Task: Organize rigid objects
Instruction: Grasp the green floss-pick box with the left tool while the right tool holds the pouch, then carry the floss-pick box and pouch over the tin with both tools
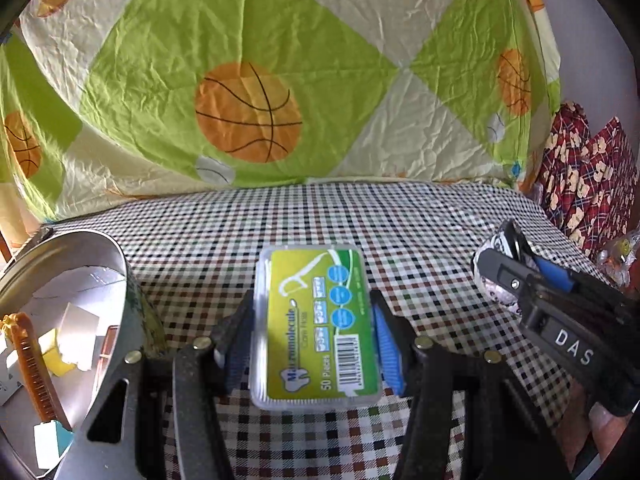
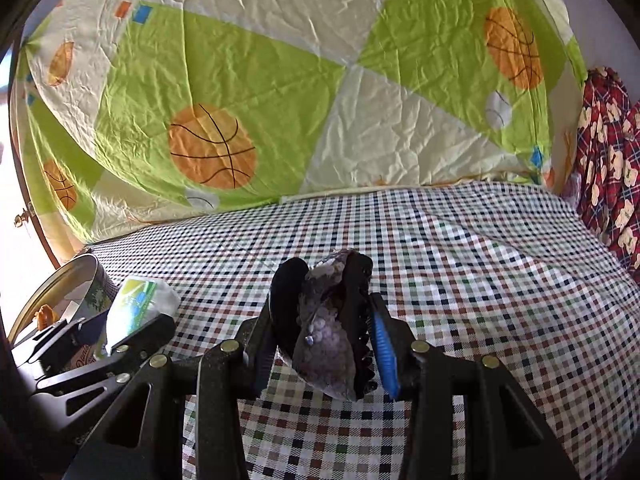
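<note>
A checkered cloth point(image 1: 400, 232) backs onto a basketball-print quilt point(image 1: 248, 80). The left gripper point(image 1: 314, 344) clamps a floss-pick box point(image 1: 312, 328) beside a round tin point(image 1: 120, 280); the right gripper point(image 2: 324, 336) grips a hair claw clip point(image 2: 328, 320).

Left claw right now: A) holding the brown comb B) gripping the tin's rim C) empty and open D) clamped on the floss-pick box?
D: the left claw has both pads pressed against the sides of the floss-pick box, lifted clear of the checked cloth.
</note>
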The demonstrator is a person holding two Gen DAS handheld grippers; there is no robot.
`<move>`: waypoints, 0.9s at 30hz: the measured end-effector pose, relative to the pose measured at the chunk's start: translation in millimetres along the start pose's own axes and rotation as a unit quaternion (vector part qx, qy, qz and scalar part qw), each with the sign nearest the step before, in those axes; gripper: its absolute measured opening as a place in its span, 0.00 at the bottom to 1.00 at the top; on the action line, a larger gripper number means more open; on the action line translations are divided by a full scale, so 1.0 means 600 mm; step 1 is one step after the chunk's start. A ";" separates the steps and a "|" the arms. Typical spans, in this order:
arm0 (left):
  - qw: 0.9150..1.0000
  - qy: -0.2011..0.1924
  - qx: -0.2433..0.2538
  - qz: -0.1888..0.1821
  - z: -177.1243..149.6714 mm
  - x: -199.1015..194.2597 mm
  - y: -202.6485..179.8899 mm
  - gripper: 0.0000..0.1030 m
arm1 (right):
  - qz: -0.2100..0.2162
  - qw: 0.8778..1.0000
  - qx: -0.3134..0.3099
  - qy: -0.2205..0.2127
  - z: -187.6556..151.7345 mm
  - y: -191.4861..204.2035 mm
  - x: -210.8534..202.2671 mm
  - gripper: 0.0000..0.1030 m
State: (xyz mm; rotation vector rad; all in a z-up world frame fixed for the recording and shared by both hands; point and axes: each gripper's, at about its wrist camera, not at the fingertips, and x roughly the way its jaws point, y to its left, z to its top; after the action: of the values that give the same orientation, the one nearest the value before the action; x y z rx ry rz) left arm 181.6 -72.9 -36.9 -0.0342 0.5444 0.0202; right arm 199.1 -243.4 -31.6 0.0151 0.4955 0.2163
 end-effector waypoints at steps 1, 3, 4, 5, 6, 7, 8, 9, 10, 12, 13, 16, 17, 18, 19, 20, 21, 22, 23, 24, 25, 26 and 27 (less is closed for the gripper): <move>1.000 -0.011 -0.001 0.003 0.001 -0.006 0.002 0.52 | 0.000 1.000 -0.002 -0.005 0.000 0.001 -0.003 0.44; 1.000 -0.029 -0.001 0.008 0.000 -0.016 0.003 0.52 | -0.001 1.000 -0.004 -0.013 -0.001 0.003 -0.008 0.44; 0.999 -0.039 -0.002 0.010 0.001 -0.021 0.005 0.52 | -0.001 1.000 -0.004 -0.016 -0.002 0.004 -0.010 0.44; 0.999 -0.046 -0.003 0.011 0.000 -0.025 0.007 0.52 | 0.000 1.000 -0.005 -0.018 -0.002 0.006 -0.012 0.44; 0.998 -0.054 -0.003 0.013 -0.001 -0.030 0.010 0.52 | 0.000 1.000 -0.005 -0.021 -0.003 0.007 -0.014 0.44; 0.998 -0.059 -0.004 0.014 -0.003 -0.036 0.012 0.52 | 0.000 1.000 -0.005 -0.024 -0.003 0.009 -0.016 0.44; 0.998 -0.065 -0.005 0.015 -0.004 -0.041 0.015 0.52 | 0.000 1.000 -0.005 -0.027 -0.004 0.011 -0.018 0.44; 0.997 -0.069 -0.006 0.017 -0.005 -0.045 0.017 0.52 | 0.001 0.999 -0.005 -0.032 -0.005 0.012 -0.021 0.44; 0.997 -0.073 -0.008 0.019 -0.006 -0.049 0.021 0.52 | 0.002 0.999 -0.005 -0.036 -0.005 0.014 -0.024 0.44; 0.997 -0.079 -0.012 0.022 -0.009 -0.056 0.027 0.52 | 0.004 0.999 -0.008 -0.043 -0.007 0.018 -0.029 0.44; 0.996 -0.083 -0.014 0.023 -0.011 -0.060 0.030 0.52 | 0.005 0.999 -0.010 -0.046 -0.008 0.021 -0.032 0.44; 0.995 -0.094 -0.015 0.028 -0.017 -0.072 0.038 0.52 | 0.005 0.998 -0.014 -0.054 -0.010 0.027 -0.039 0.44; 0.995 -0.098 -0.015 0.030 -0.019 -0.076 0.040 0.52 | 0.006 0.998 -0.015 -0.056 -0.011 0.029 -0.041 0.44; 0.994 -0.103 -0.015 0.032 -0.022 -0.081 0.042 0.52 | 0.007 0.998 -0.015 -0.058 -0.011 0.030 -0.042 0.44; 0.994 -0.107 -0.014 0.035 -0.023 -0.085 0.044 0.52 | 0.008 0.998 -0.015 -0.059 -0.011 0.030 -0.044 0.44; 0.993 -0.111 -0.013 0.037 -0.025 -0.088 0.045 0.52 | 0.009 0.998 -0.016 -0.061 -0.012 0.031 -0.045 0.44; 0.993 -0.113 -0.012 0.039 -0.026 -0.091 0.046 0.52 | 0.009 0.998 -0.016 -0.062 -0.012 0.032 -0.046 0.44; 0.992 -0.115 -0.011 0.039 -0.027 -0.093 0.047 0.52 | 0.010 0.998 -0.017 -0.062 -0.012 0.033 -0.046 0.44; 0.992 -0.117 -0.011 0.040 -0.028 -0.095 0.048 0.52 | 0.011 0.998 -0.018 -0.061 -0.012 0.034 -0.046 0.44; 0.992 -0.118 -0.011 0.041 -0.028 -0.096 0.049 0.52 | 0.010 0.998 -0.019 -0.062 -0.013 0.035 -0.048 0.44; 0.992 -0.119 -0.011 0.042 -0.029 -0.098 0.050 0.52 | 0.009 0.998 -0.019 -0.063 -0.014 0.035 -0.049 0.44; 0.992 -0.120 -0.011 0.042 -0.030 -0.099 0.051 0.52 | 0.009 0.998 -0.018 -0.065 -0.015 0.035 -0.050 0.44; 0.992 -0.121 -0.011 0.043 -0.031 -0.101 0.052 0.52 | 0.009 0.998 -0.018 -0.067 -0.015 0.034 -0.052 0.44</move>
State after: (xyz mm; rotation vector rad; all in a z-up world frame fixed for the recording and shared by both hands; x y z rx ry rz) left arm 119.4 -43.3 -22.0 -0.0290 0.3034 0.1122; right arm 164.0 -230.1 -23.5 -0.0001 0.3582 0.2409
